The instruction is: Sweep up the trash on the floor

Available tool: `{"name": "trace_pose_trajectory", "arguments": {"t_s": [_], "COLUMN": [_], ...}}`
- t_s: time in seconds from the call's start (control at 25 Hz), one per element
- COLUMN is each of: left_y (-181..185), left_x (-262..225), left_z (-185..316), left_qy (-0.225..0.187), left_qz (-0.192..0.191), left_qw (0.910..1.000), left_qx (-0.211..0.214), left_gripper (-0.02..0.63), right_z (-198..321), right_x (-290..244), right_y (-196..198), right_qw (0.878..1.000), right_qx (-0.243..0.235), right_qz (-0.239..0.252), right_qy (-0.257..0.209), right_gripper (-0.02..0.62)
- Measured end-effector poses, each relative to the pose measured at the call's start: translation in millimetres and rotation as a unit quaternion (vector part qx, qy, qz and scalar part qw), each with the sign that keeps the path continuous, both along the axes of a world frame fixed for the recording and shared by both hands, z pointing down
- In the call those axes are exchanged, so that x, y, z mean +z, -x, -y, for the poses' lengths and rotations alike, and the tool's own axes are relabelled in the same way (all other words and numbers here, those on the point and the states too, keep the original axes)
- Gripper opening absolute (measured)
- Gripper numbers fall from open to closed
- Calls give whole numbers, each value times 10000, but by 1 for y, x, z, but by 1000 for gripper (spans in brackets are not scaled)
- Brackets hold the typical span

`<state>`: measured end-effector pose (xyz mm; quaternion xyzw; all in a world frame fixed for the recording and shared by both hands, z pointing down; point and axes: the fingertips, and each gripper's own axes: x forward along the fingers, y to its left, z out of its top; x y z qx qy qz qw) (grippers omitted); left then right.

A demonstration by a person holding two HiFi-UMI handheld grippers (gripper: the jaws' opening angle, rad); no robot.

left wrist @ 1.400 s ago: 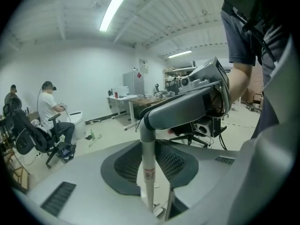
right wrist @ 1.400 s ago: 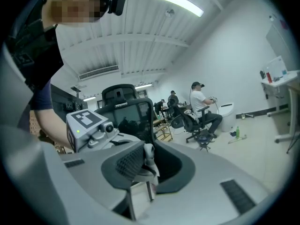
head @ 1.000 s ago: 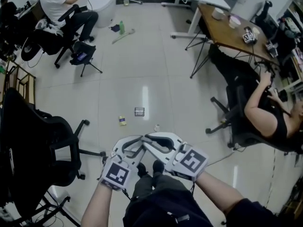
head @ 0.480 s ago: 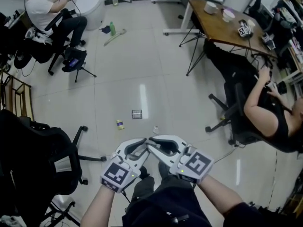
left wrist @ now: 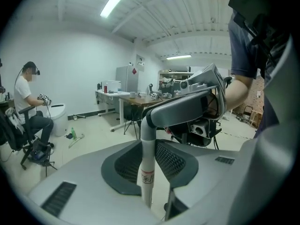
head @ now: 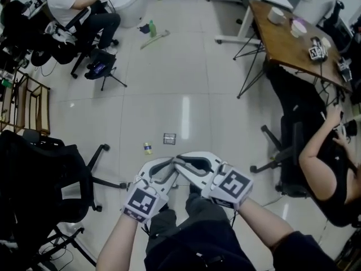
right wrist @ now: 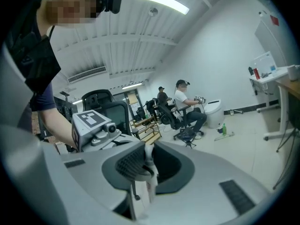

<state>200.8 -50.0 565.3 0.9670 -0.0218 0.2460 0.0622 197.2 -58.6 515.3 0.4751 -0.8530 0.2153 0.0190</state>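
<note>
Well, both grippers meet on one thin white handle [left wrist: 146, 149], presumably the broom's: the left gripper [head: 169, 166] has its fingers pinched on it, and the right gripper [head: 179, 161] clamps the same handle just above. Its lower end is hidden from me. The trash, a small bottle [head: 148, 148] and a flat square packet [head: 169, 139], lies on the floor [head: 169, 83] just ahead of the fingers. I'd keep both grips firm so the handle can't twist, reach past the litter, then draw short strokes inward, gathering both pieces while steering clear of the black chair [head: 51, 174] at the left.
</note>
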Motion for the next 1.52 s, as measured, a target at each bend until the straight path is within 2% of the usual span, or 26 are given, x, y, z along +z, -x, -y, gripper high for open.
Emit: {"name": "trace_pose_trajectory", "arguments": {"t_s": [0.16, 0.44, 0.92, 1.2, 1.52], "left_y": [-25, -45, -51, -50, -46], "left_x": [8, 3, -17, -21, -32], "left_z": [16, 55, 114, 141, 144], "left_qy": [-67, -196, -442, -599, -424], "left_qz": [60, -179, -512, -518, -606], "left_qw": [9999, 9991, 9972, 9965, 9971], "left_qx": [-135, -340, -319, -259, -165], "left_gripper": [88, 87, 91, 92, 91], "right_z": [17, 54, 114, 141, 143], "right_x": [9, 5, -16, -20, -32], "right_y": [-26, -45, -49, -46, -41], "right_qw": [9999, 9996, 9983, 9978, 9977], "right_qx": [46, 188, 412, 406, 450], "right_qz": [67, 6, -122, -292, -216], "right_qy": [-69, -208, -406, -441, -467], "right_gripper": [67, 64, 63, 63, 63]}}
